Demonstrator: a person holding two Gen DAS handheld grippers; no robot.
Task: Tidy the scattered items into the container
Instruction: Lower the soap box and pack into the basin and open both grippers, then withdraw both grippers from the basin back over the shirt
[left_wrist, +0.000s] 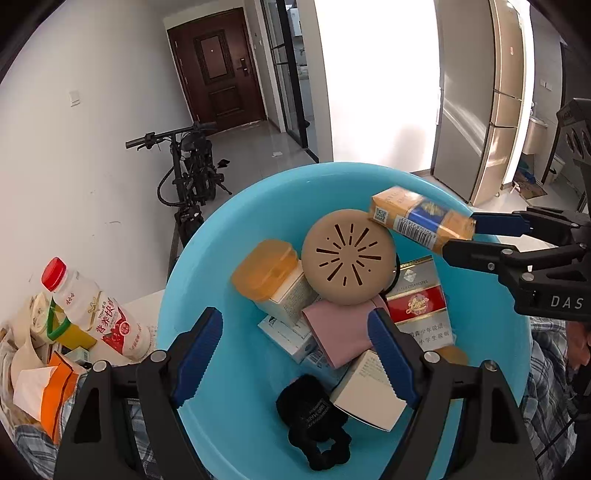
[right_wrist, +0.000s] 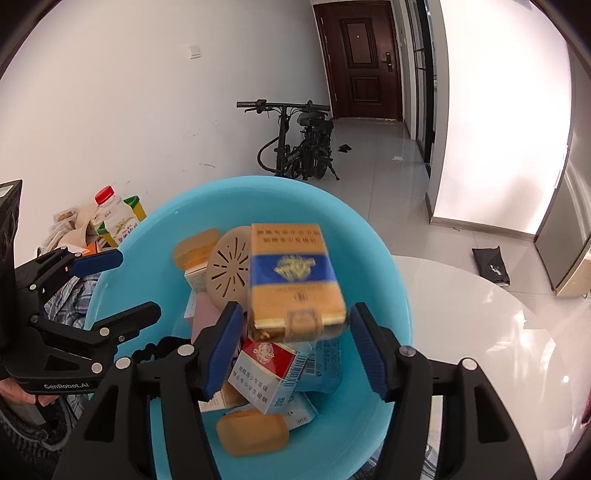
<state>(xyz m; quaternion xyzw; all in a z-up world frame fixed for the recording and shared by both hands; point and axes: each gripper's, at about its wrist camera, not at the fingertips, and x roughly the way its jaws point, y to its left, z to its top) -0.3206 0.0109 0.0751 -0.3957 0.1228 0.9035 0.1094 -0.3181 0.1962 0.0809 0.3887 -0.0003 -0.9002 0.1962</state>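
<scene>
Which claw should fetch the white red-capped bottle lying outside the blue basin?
Left. The left claw is open and empty, and the white plastic bottle with the red cap is on that claw's side of the round blue plastic basin. The right claw has the yellow-and-blue cardboard pack between its fingers.

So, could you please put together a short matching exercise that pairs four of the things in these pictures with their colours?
Things:
1. basin
2. round vented disc
3. bottle cap
4. scrunchie

Colours:
A. black
B. red
C. light blue
D. tan

Pairs: 1-C, 2-D, 3-B, 4-A
</scene>
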